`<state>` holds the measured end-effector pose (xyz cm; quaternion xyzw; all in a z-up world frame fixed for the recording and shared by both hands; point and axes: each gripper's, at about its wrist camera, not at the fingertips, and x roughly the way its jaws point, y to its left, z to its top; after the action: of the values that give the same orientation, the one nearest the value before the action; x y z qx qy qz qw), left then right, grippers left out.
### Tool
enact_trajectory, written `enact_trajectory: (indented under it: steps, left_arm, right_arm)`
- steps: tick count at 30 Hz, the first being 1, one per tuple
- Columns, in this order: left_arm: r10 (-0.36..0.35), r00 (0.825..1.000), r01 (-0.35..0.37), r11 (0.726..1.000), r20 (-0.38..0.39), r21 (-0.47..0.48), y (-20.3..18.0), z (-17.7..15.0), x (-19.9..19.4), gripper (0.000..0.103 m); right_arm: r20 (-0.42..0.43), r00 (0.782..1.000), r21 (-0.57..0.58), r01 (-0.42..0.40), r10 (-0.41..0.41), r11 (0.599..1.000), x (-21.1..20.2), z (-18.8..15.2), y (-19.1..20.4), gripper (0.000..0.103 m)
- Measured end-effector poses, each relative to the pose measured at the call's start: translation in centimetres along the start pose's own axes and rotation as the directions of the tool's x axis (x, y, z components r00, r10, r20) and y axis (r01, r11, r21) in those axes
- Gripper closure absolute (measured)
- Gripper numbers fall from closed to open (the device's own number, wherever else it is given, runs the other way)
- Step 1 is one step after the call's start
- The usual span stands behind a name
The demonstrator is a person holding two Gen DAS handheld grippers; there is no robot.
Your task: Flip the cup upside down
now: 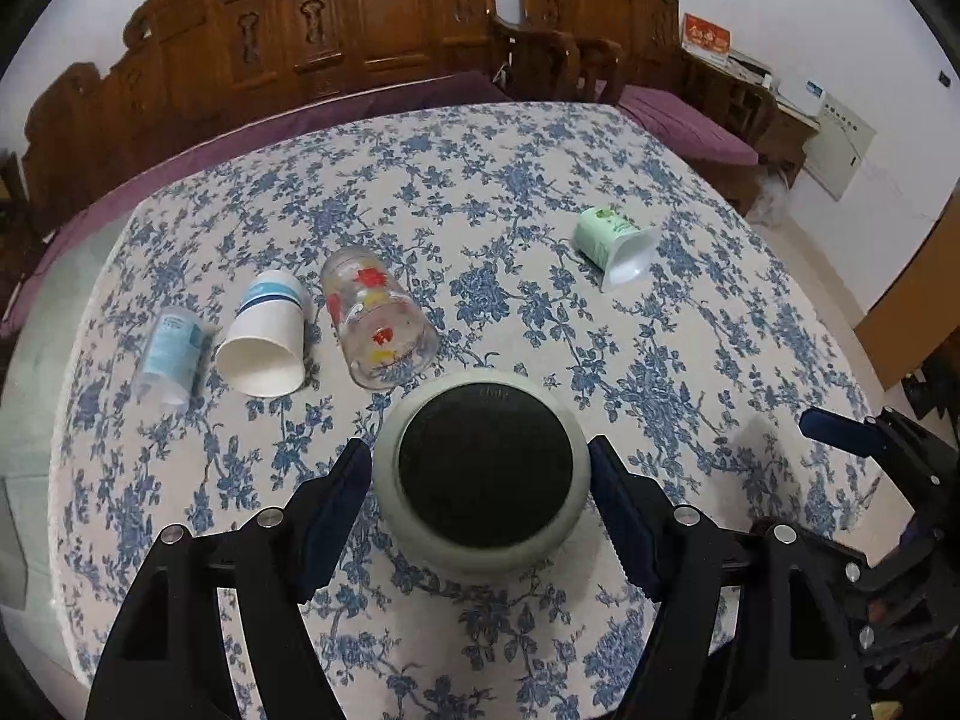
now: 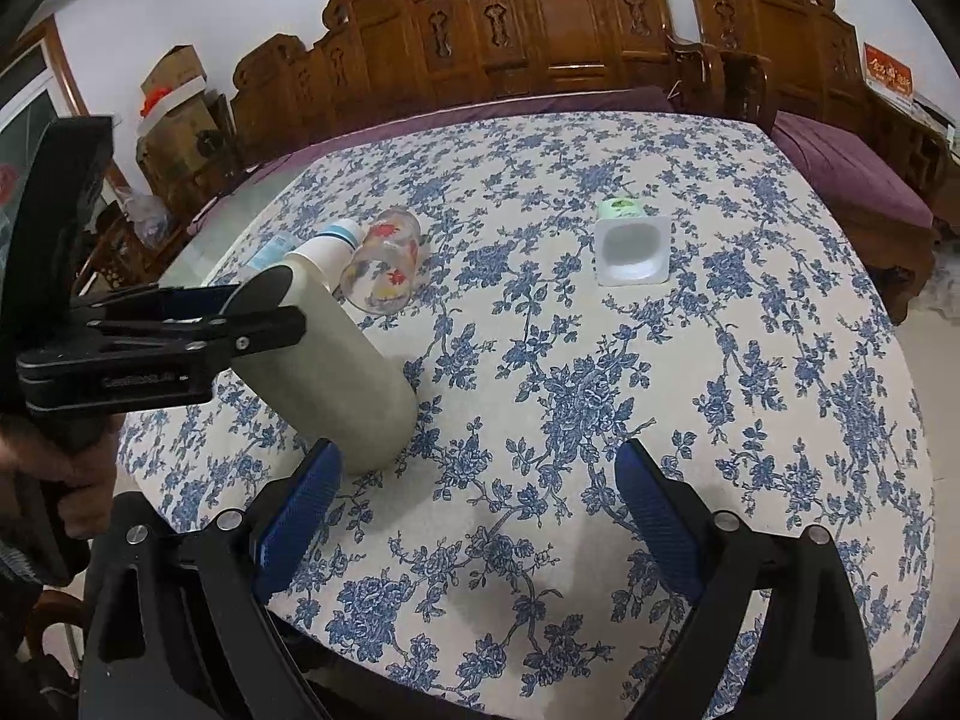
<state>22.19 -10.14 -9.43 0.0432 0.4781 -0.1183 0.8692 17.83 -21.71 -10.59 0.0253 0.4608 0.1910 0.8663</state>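
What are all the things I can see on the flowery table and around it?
Grey-green cup: one, black end facing the left camera, tilted with its other end on the table, near edge, between the left gripper's fingers.
Glass cup: one, clear with red and yellow flowers, lying on its side, middle left.
Paper cup: one, white with blue bands, on its side, left of the glass.
Clear plastic cup: one, pale blue label, on its side, far left.
Green cup: one, white inside, on its side, right.
Tablecloth: one, white with blue flowers.
Wooden bench: brown, carved, purple cushions, behind the table.
Left gripper: black, blue pads, around the grey-green cup.
Right gripper: black, blue pads, open, holding nothing.
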Motion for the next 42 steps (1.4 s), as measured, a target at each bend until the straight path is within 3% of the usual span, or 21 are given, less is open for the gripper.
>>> enact_trajectory:
  steps: [6, 12, 15, 19, 25, 28, 35, 42]
  left_arm:
    - [-0.003, 0.996, 0.005, 1.000, 0.085, -0.026, 0.9, -1.6, -3.7, 0.032]
    - [0.035, 0.980, -0.025, 0.998, 0.197, -0.054, 2.1, -4.5, -7.9, 0.020]
    - [0.043, 0.967, -0.029, 0.998, 0.251, -0.060, 2.5, -6.0, -9.7, 0.008]
    - [0.070, 0.953, -0.059, 0.997, 0.295, -0.043, 2.3, -8.0, -11.8, 0.008]
    - [0.091, 0.947, -0.069, 0.994, 0.307, -0.082, 2.9, -10.4, -14.5, 0.008]
    - [0.115, 0.940, -0.091, 0.992, 0.320, -0.089, 2.8, -11.5, -16.0, 0.008]
    - [0.166, 0.898, -0.125, 0.984, 0.407, -0.127, 2.6, -13.8, -20.1, 0.008]
    - [0.206, 0.859, -0.139, 0.975, 0.468, -0.175, 3.2, -15.5, -23.0, 0.008]
  right_arm:
    - [0.055, 0.998, -0.020, 0.005, -0.004, 1.000, -2.0, 0.2, 1.4, 0.009]
    - [0.131, 0.991, -0.041, 0.030, -0.024, 0.999, -4.2, 0.0, 3.4, 0.009]
    - [0.172, 0.985, -0.034, 0.038, -0.032, 0.999, -5.4, -0.5, 4.2, 0.002]
    - [0.217, 0.974, -0.025, 0.063, -0.056, 0.998, -7.0, -1.4, 5.5, 0.002]
    - [0.270, 0.958, -0.024, 0.103, -0.093, 0.994, -9.3, -3.0, 7.4, 0.002]
    - [0.313, 0.944, -0.031, 0.120, -0.104, 0.992, -11.0, -3.9, 8.4, 0.002]
    - [0.457, 0.881, -0.030, 0.157, -0.126, 0.987, -16.2, -5.6, 11.1, 0.002]
    - [0.517, 0.846, -0.036, 0.170, -0.127, 0.985, -18.9, -6.3, 12.6, 0.002]
